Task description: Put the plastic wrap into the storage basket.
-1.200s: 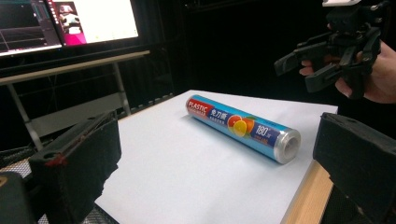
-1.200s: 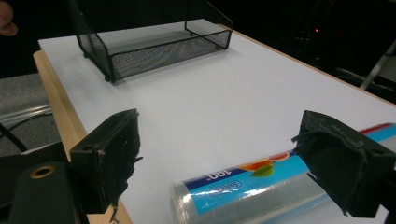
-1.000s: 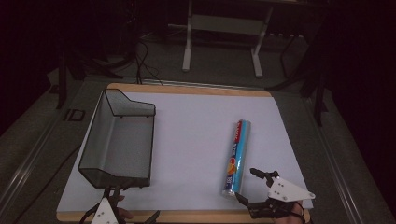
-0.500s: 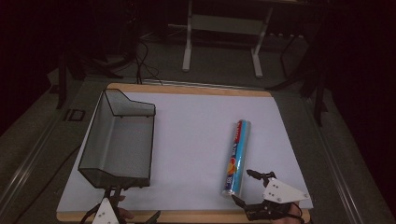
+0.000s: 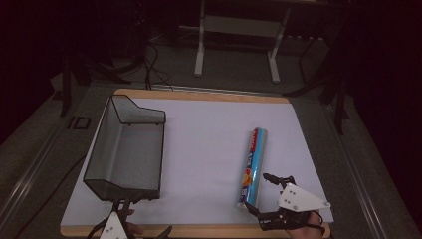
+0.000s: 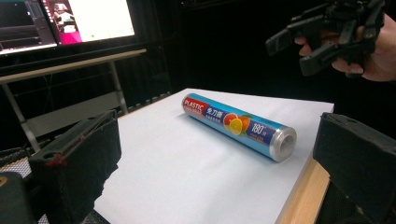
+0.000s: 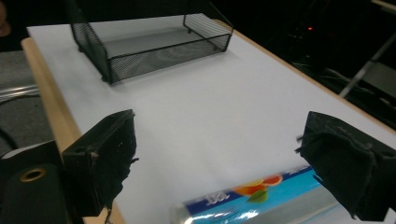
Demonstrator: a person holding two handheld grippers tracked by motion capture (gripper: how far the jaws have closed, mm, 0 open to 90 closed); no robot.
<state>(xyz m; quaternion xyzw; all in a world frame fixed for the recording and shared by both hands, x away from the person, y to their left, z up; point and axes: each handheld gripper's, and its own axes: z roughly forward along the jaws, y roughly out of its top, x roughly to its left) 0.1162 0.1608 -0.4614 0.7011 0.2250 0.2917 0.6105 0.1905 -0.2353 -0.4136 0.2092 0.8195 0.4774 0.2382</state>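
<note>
On the worktop [image 5: 199,144], white sheet over a wooden board, counts: one roll of plastic wrap [image 5: 252,167], one black mesh tray [image 5: 127,149], two grippers.

Roll: blue, with orange fruit print and silver ends, lying flat at about 4 o'clock of the worktop centre, long axis running 12 to 6 with a slight tilt, near end close to the front edge. In the left gripper view the roll [image 6: 238,125] lies on the white sheet with its open silver end toward the wooden edge. In the right gripper view the roll [image 7: 261,198] lies low in frame, between the two jaws but below them, pads not touching it.

Tray: empty wire mesh, at 9 o'clock of centre, well apart from the roll, taller wall at its far end. In the right gripper view the tray [image 7: 149,42] sits at 11 o'clock, far across the sheet.

Right gripper [image 5: 261,194]: at 5 o'clock, just beside the near end of the roll, at the roll's 4 o'clock side, held by a hand at the front edge. Jaws wide, have just been opening further, nothing gripped. In the left gripper view the right gripper [image 6: 306,44] hangs above the worktop at 1 o'clock, jaws spread, clear of the roll.

Left gripper [image 5: 125,208]: at 7 o'clock, at the front edge just before the tray's near wall. Jaws wide apart in its own view, nothing between the pads.
</note>
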